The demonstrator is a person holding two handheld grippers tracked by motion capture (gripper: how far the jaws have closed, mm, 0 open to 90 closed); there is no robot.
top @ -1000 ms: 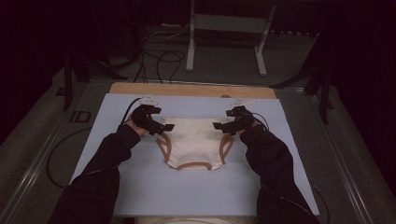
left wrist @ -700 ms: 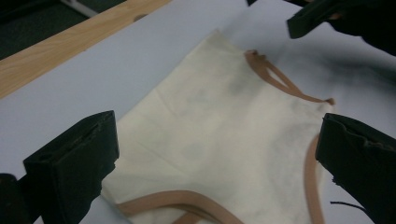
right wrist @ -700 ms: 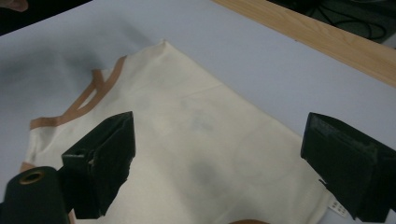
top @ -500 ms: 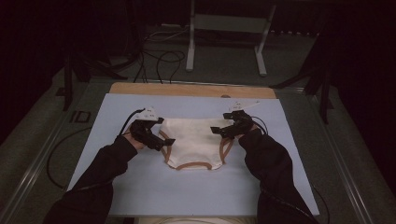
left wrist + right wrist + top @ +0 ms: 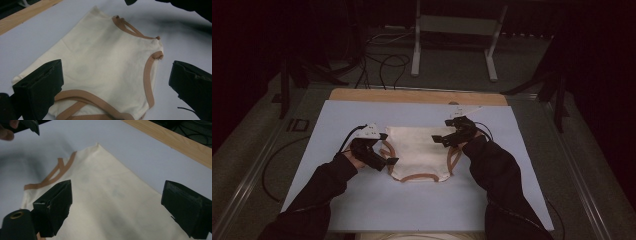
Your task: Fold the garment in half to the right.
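Judging from how the cloth lies, the folding of this small cream garment (image 5: pixel 418 152) looks about midway: it rests flat as a compact, roughly square packet with its tan-trimmed openings showing at the left, right and near edges, yet no final fold or tidy-away seems made, and smoothing or another fold probably remains. Nearest, the person's dark sleeves run up to both tools. The left gripper (image 5: pixel 388 161) hovers at the garment's left edge with its jaws spread wide and nothing between them; in the left gripper view the cream cloth (image 5: pixel 107 67) lies between and just beyond those jaws, a tan band (image 5: pixel 85 100) curling close under them. The right gripper (image 5: pixel 439 141) sits over the garment's right upper part, jaws likewise parted and empty; in the right gripper view the plain cream panel (image 5: pixel 112 197) spreads between and past its jaws, a tan strap (image 5: pixel 56 173) off to one side of them, with the other hand's tool at the far corner. So the garment lies between the two sets of jaws, gripped by neither. Under it all is a pale blue sheet (image 5: pixel 362 200) covering the worktop, smooth and bare apart from the garment; beyond both jaws a strip of light wood (image 5: pixel 412 96) edges the far side. Farther off the room is dim: a grey floor (image 5: pixel 452 70) with loose black cables (image 5: pixel 382 62), the legs of a pale metal stand (image 5: pixel 452 45), and dark stand legs to either side.
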